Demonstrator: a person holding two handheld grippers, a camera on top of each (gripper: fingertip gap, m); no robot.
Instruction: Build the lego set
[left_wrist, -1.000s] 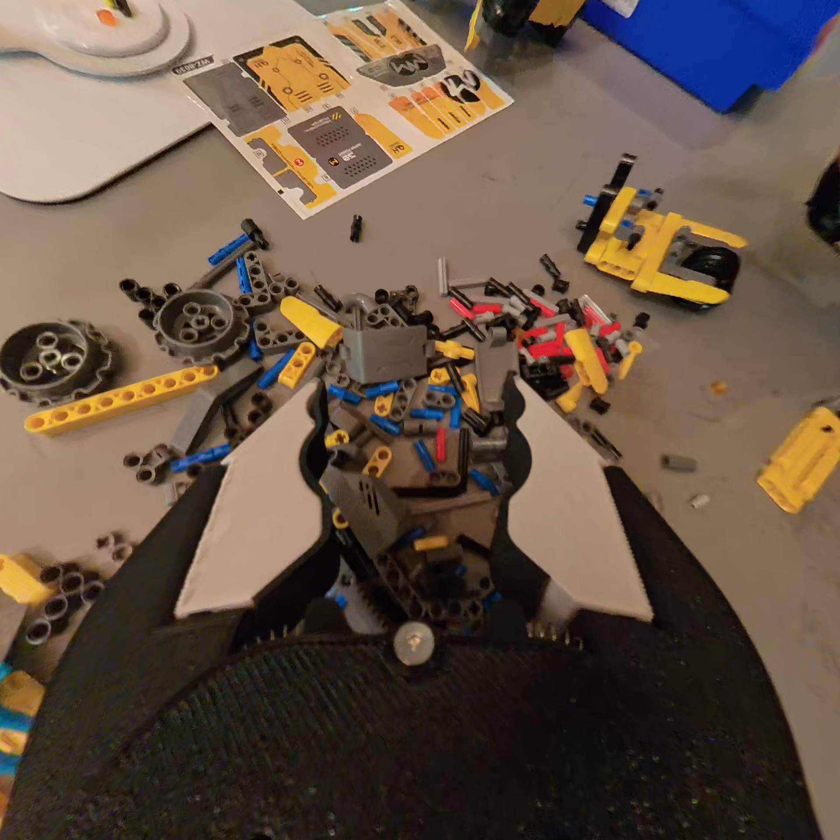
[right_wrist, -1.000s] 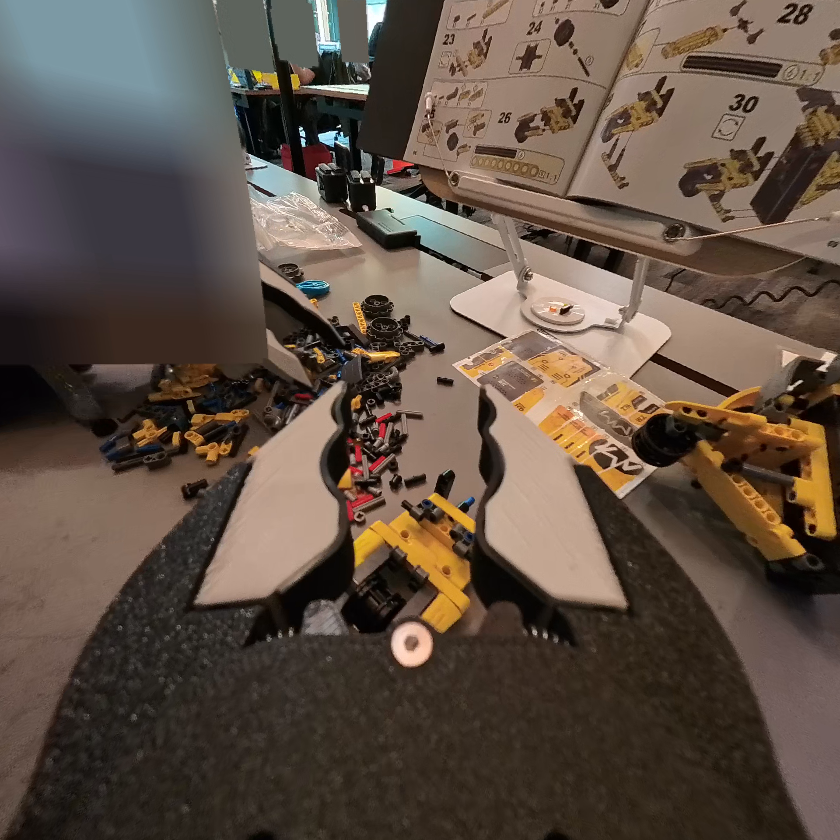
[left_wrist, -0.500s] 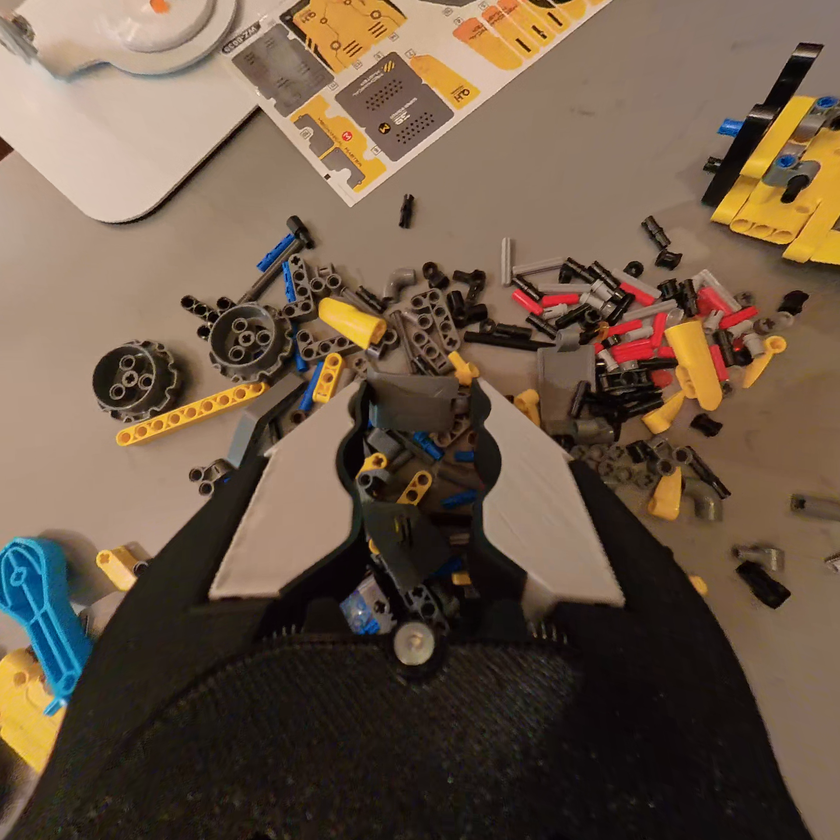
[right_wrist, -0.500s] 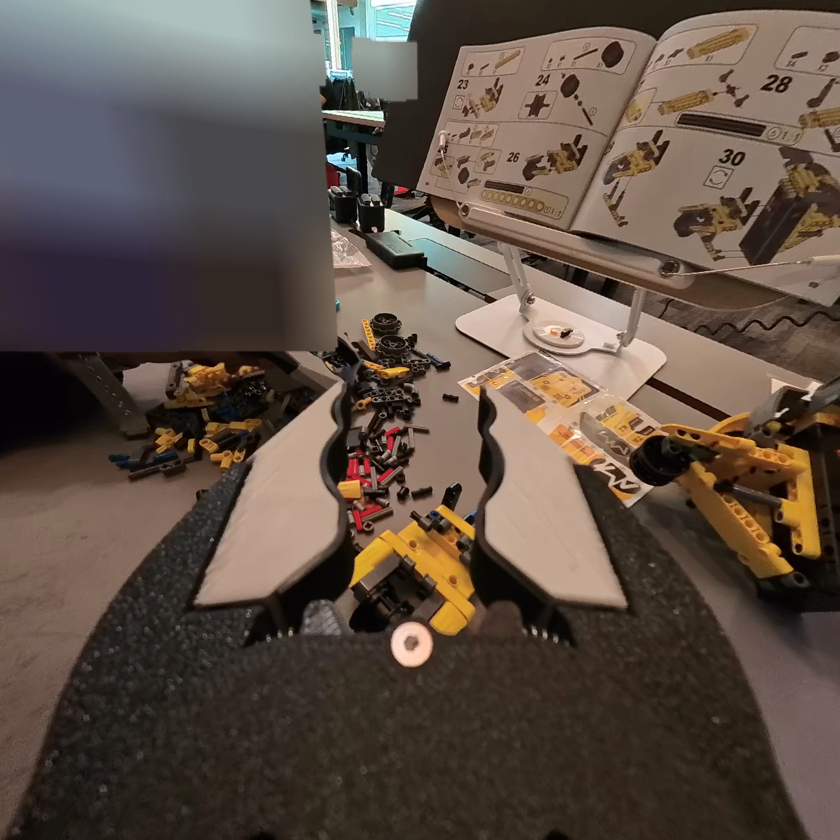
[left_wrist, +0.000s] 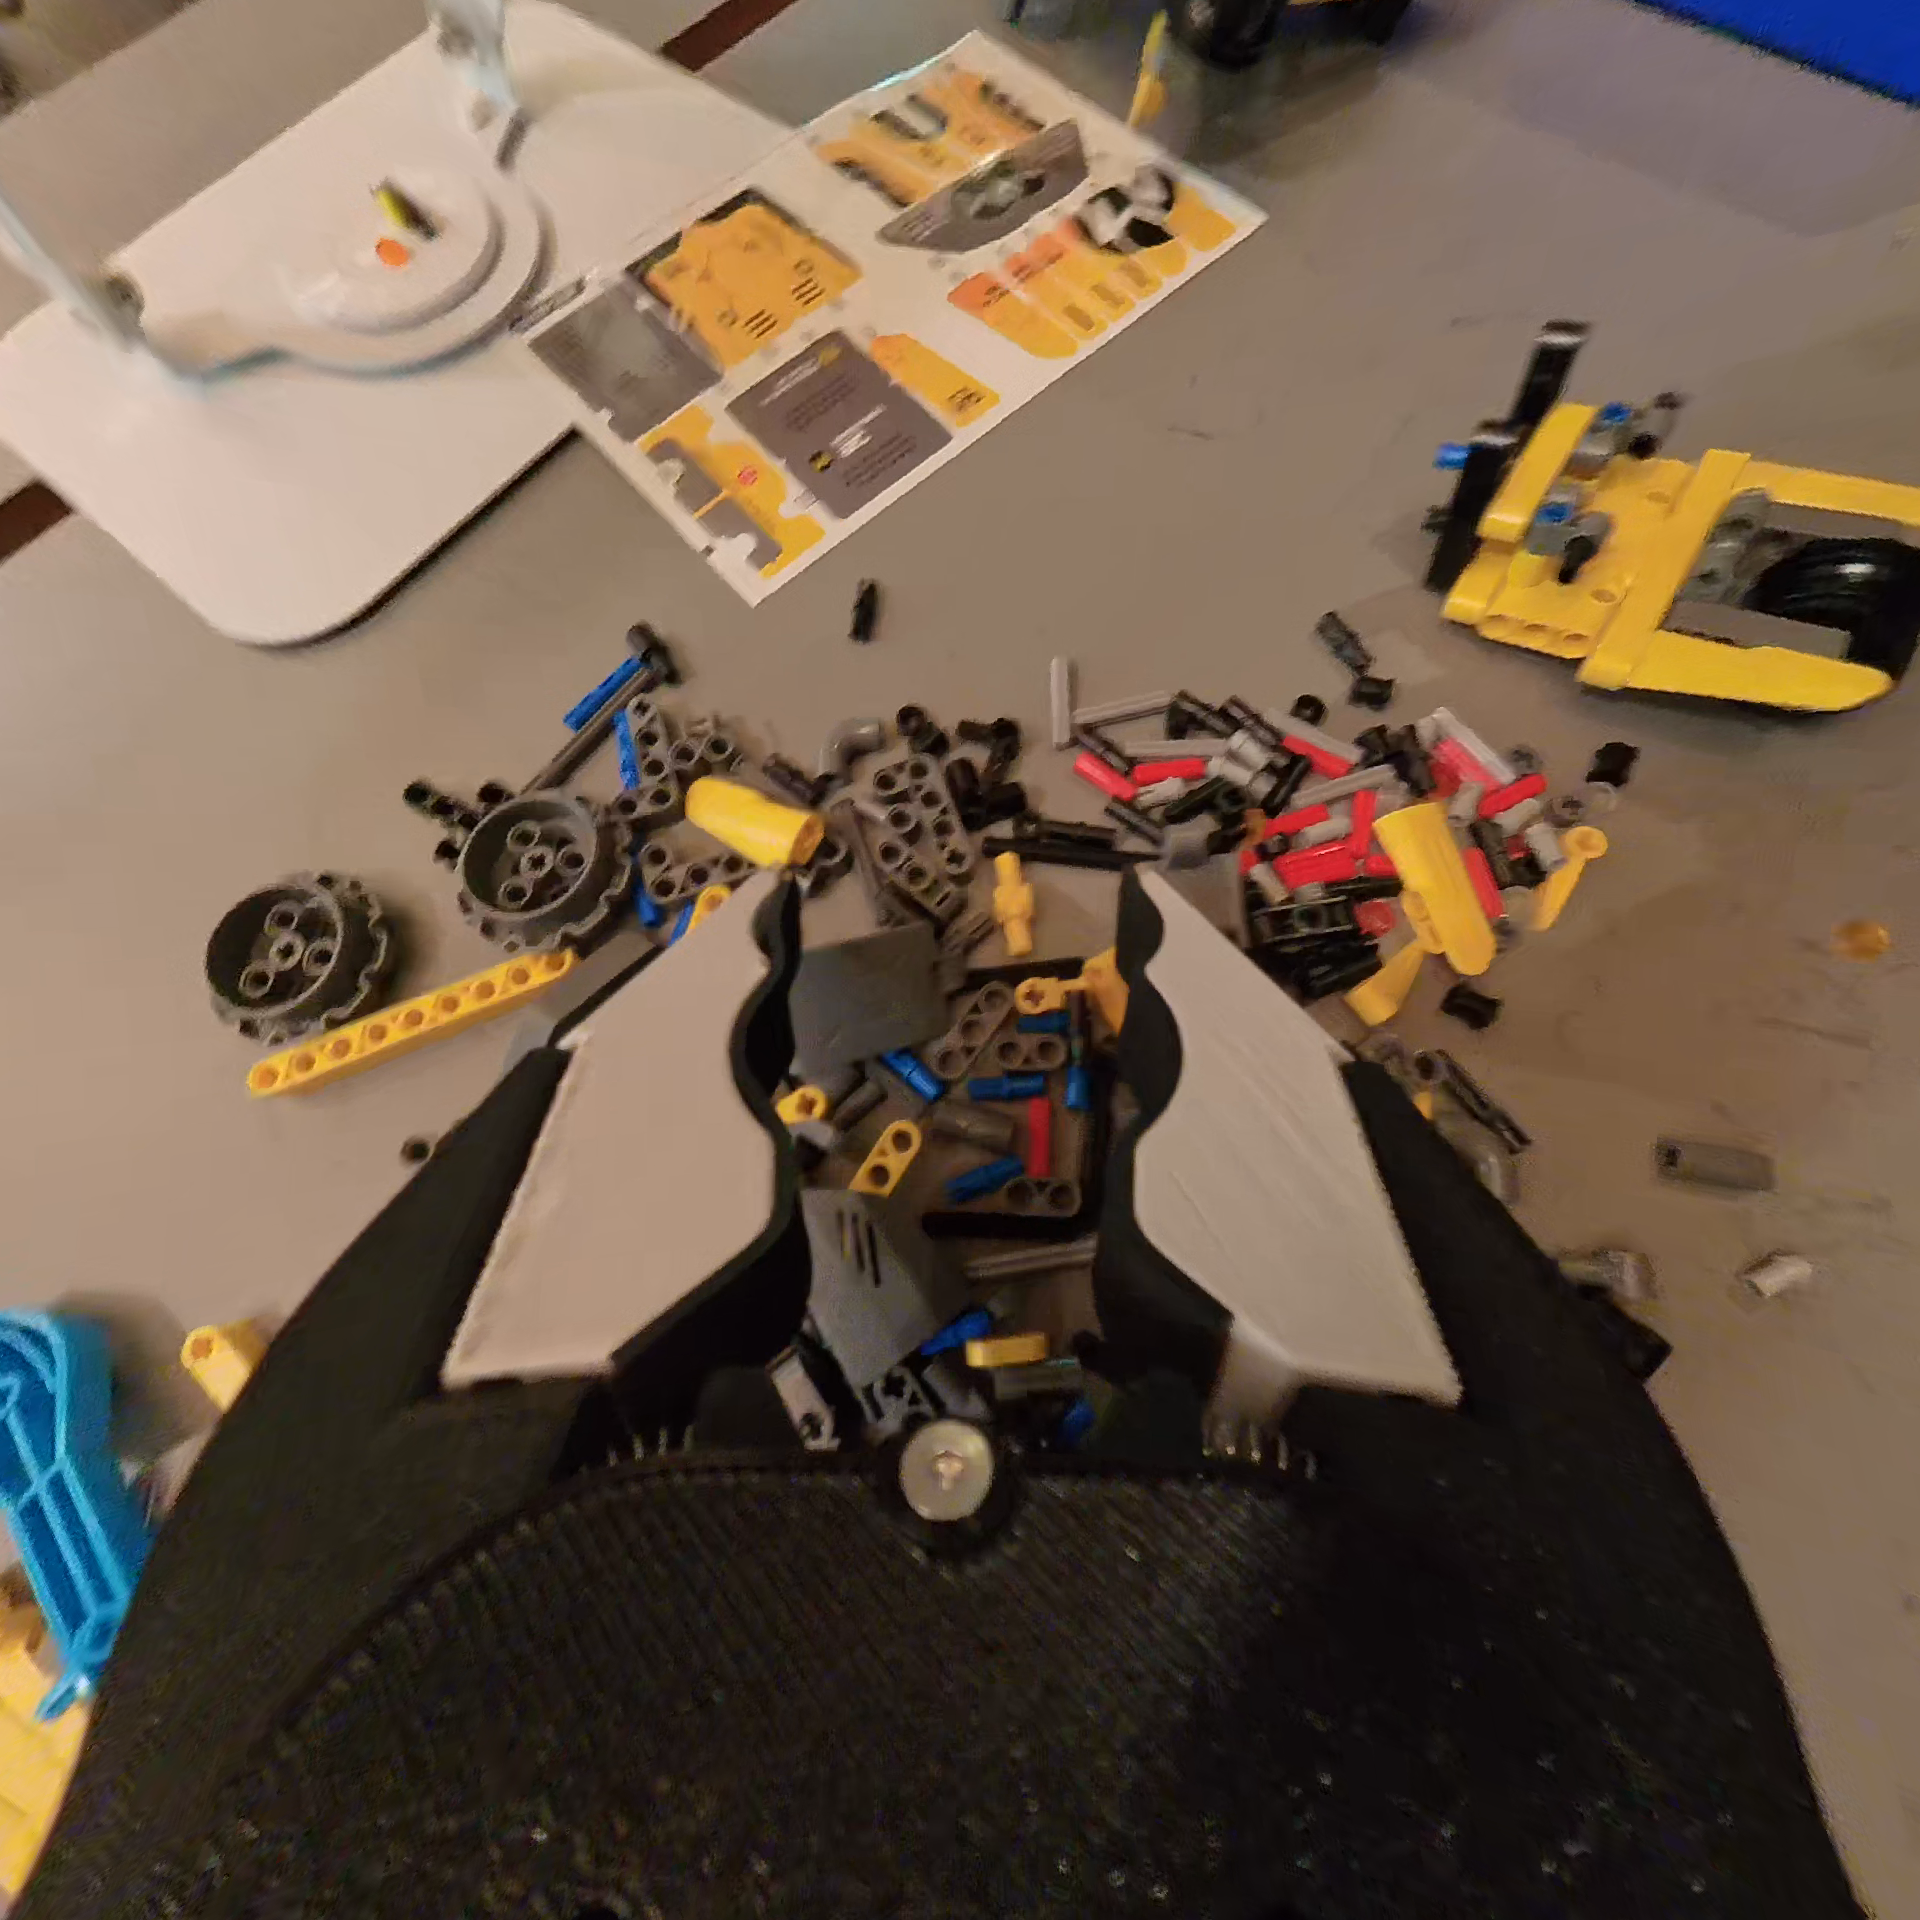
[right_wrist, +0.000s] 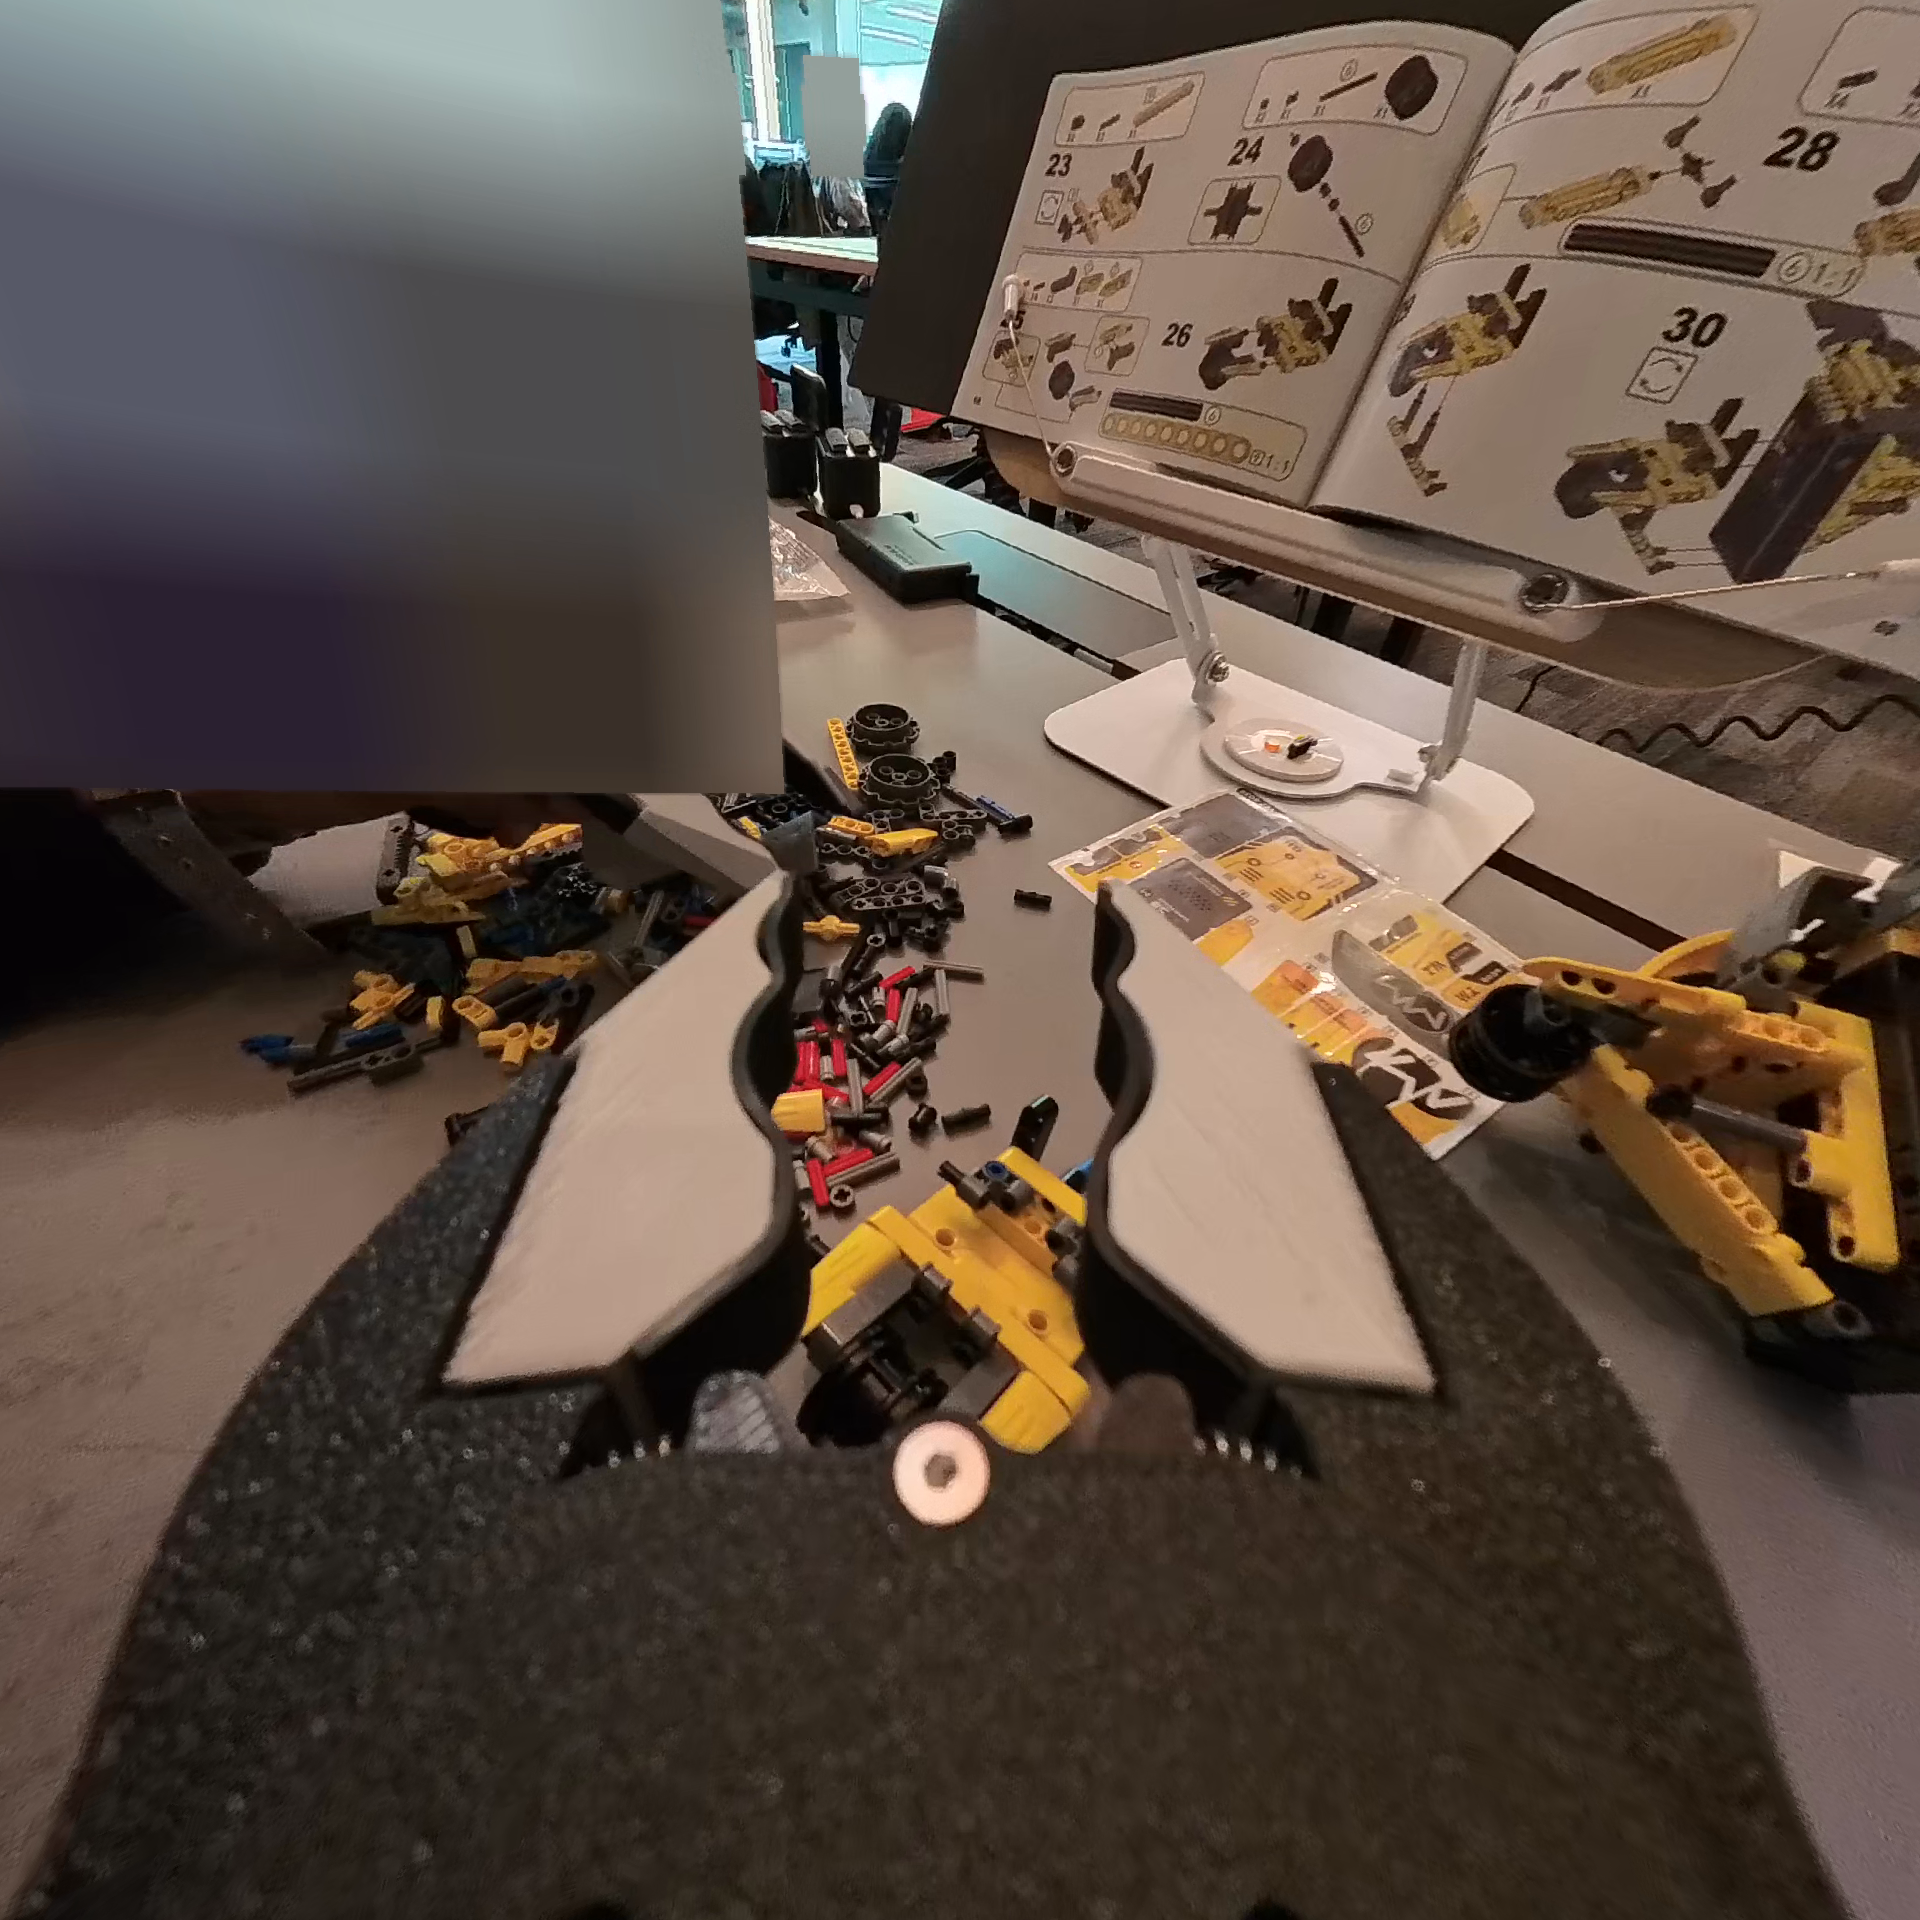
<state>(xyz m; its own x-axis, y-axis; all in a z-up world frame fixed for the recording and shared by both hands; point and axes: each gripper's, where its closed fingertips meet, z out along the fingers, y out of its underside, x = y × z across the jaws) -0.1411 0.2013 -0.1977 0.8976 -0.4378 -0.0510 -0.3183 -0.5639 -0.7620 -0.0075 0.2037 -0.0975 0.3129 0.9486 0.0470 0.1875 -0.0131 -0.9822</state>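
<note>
My left gripper (left_wrist: 956, 883) is open and empty, hovering over a pile of small building pieces (left_wrist: 1039, 935) on the grey table (left_wrist: 1195, 499). A dark grey panel (left_wrist: 868, 987) lies flat just behind its fingertips, among blue, yellow and grey pins. My right gripper (right_wrist: 945, 894) is open. A small yellow and black assembly (right_wrist: 956, 1278) lies on the table between its fingers near their base, and it also shows in the left wrist view (left_wrist: 1662, 561). The pile (right_wrist: 873, 1029) lies ahead of the right fingertips.
Two dark grey wheels (left_wrist: 296, 956) and a long yellow beam (left_wrist: 410, 1023) lie left of the pile. A sticker sheet (left_wrist: 894, 301) and a white stand base (left_wrist: 281, 416) are beyond. An open instruction booklet (right_wrist: 1455, 260) rests on the stand. A larger yellow model (right_wrist: 1714, 1122) sits right.
My left gripper narrowed over the dark grey panel half a second ago, and now stands wider and drawn back from the pile. The right gripper has barely moved.
</note>
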